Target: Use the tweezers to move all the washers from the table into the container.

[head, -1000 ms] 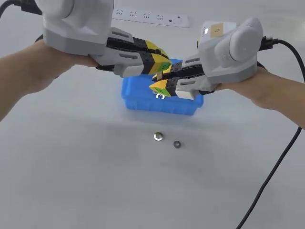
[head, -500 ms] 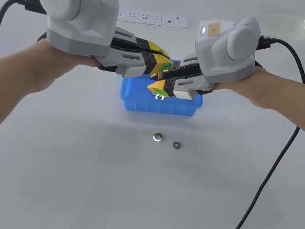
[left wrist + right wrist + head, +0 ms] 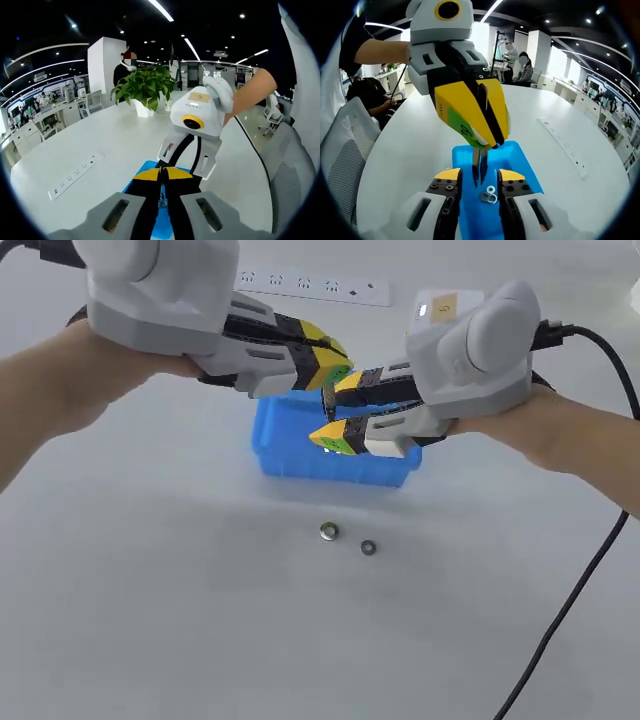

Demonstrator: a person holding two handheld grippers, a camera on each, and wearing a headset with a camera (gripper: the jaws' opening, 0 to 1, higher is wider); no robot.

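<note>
So the left gripper (image 3: 489, 141) is clamped tight on the tweezers (image 3: 479, 169), holding them by the upper end with the tips pointing down over the blue container (image 3: 330, 462). The right gripper (image 3: 338, 410) comes in from the other side with its jaws spread apart. The tweezer prongs sit in the gap between them, and as far as I can tell neither jaw is pressing on the prongs. The prongs are close together with nothing pinched in the tips. In the right gripper view, the washers in the container (image 3: 489, 195) look like two rings touching each other. They're lying on the blue floor just below the tweezer tips, towards the near end of the bin. Out on the table (image 3: 200, 620) there are two more loose: a bigger shiny washer (image 3: 329, 531) and a smaller darker washer (image 3: 368, 547) just beside it, both in front of the container's near wall. A white power strip (image 3: 300, 285) lies along the far side of the table, well behind the bin.
</note>
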